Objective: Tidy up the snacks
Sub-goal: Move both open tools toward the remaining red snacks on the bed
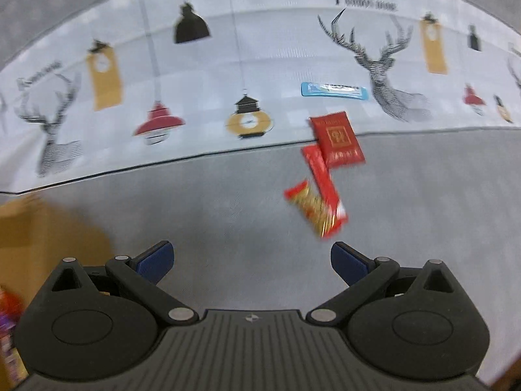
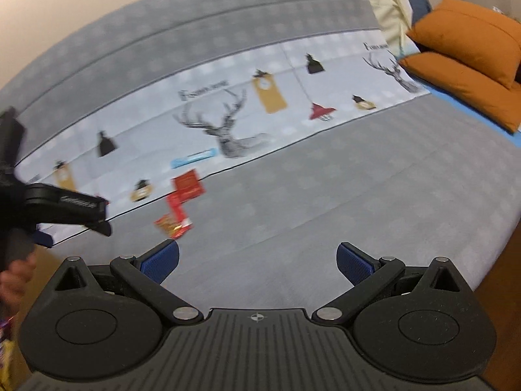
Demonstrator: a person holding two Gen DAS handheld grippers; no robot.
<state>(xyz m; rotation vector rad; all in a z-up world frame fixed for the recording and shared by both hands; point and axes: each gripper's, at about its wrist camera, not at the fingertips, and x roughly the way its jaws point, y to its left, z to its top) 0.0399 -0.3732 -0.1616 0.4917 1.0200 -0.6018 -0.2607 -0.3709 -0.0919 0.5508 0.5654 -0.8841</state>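
Left gripper (image 1: 252,259) and right gripper (image 2: 257,260): fingers spread, holding nothing. Red snack packets (image 1: 325,182) lie centre-right of frame on the bedspread (image 1: 228,215).

Surface: a bed (image 2: 374,169) under a grey checked cover, with a pale printed band (image 1: 228,75) of deer and lamps across it.
Blue wrapper (image 1: 334,91): flat on the band, at 12 o'clock from the red packets.
Square red packet (image 1: 337,139): across the band's edge.
Long red stick (image 1: 324,182): touching it at 6 o'clock.
Red-gold wrapper (image 1: 312,208): overlapping the stick.
Orange pillows (image 2: 469,65): stacked at 2 o'clock.
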